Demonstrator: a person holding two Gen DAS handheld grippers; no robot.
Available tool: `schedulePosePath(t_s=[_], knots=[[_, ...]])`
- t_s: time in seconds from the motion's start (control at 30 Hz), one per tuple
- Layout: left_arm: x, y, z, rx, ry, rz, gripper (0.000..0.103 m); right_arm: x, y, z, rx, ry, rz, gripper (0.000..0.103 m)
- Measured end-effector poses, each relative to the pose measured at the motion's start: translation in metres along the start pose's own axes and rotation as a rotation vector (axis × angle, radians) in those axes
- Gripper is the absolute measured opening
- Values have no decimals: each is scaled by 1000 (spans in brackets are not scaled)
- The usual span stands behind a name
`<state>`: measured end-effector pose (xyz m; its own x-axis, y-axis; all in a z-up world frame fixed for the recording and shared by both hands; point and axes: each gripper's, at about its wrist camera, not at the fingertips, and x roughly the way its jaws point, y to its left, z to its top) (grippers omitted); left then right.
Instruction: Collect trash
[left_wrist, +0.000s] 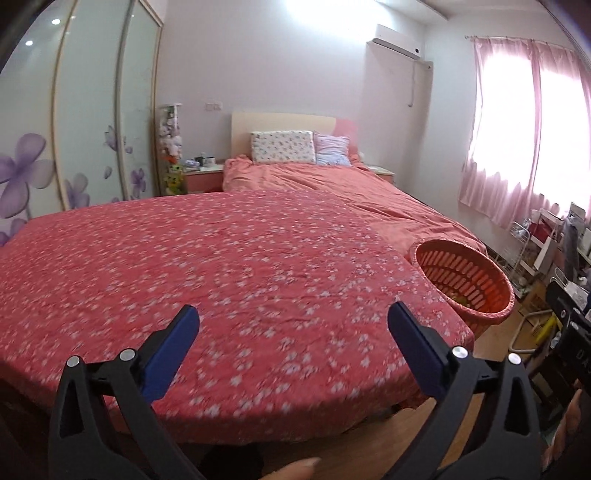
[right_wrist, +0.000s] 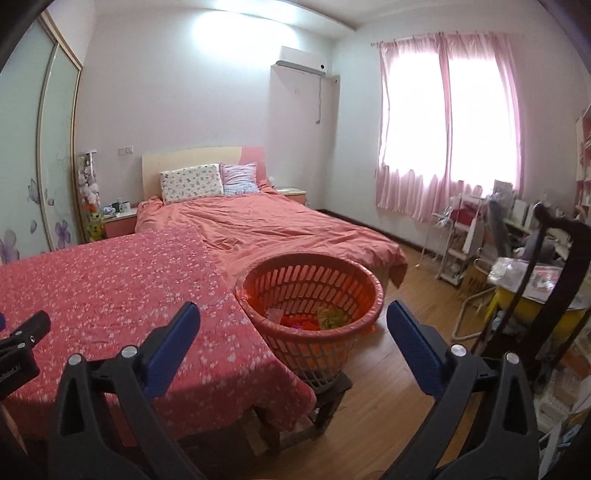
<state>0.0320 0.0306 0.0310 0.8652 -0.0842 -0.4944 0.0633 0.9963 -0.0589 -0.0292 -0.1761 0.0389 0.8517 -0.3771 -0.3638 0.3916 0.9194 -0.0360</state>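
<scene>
An orange slotted basket (right_wrist: 314, 295) stands on a dark stool at the near right corner of a table draped in red flowered cloth (right_wrist: 110, 288). Coloured scraps of trash (right_wrist: 314, 319) lie in its bottom. In the left wrist view the basket (left_wrist: 463, 280) is at the right, past the cloth (left_wrist: 221, 277). My left gripper (left_wrist: 293, 325) hangs open over the cloth, nothing between its blue pads. My right gripper (right_wrist: 293, 321) is open in front of the basket, also empty. The left gripper's black body (right_wrist: 18, 347) shows at the left edge of the right wrist view.
A bed with a salmon cover (right_wrist: 277, 229) and two pillows lies behind the table. A wardrobe with flower-print doors (left_wrist: 74, 129) lines the left wall. Cluttered shelves and a desk (right_wrist: 517, 258) fill the right side under a pink-curtained window (right_wrist: 447, 122). Wooden floor (right_wrist: 399, 369) shows right of the basket.
</scene>
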Motion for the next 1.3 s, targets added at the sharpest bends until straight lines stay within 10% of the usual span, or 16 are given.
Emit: schedulePosePath(t_s=[1.3], knots=[[-26,0,-30,-22,-15,84,101,-14,13,-19,-12,92,-20,99]])
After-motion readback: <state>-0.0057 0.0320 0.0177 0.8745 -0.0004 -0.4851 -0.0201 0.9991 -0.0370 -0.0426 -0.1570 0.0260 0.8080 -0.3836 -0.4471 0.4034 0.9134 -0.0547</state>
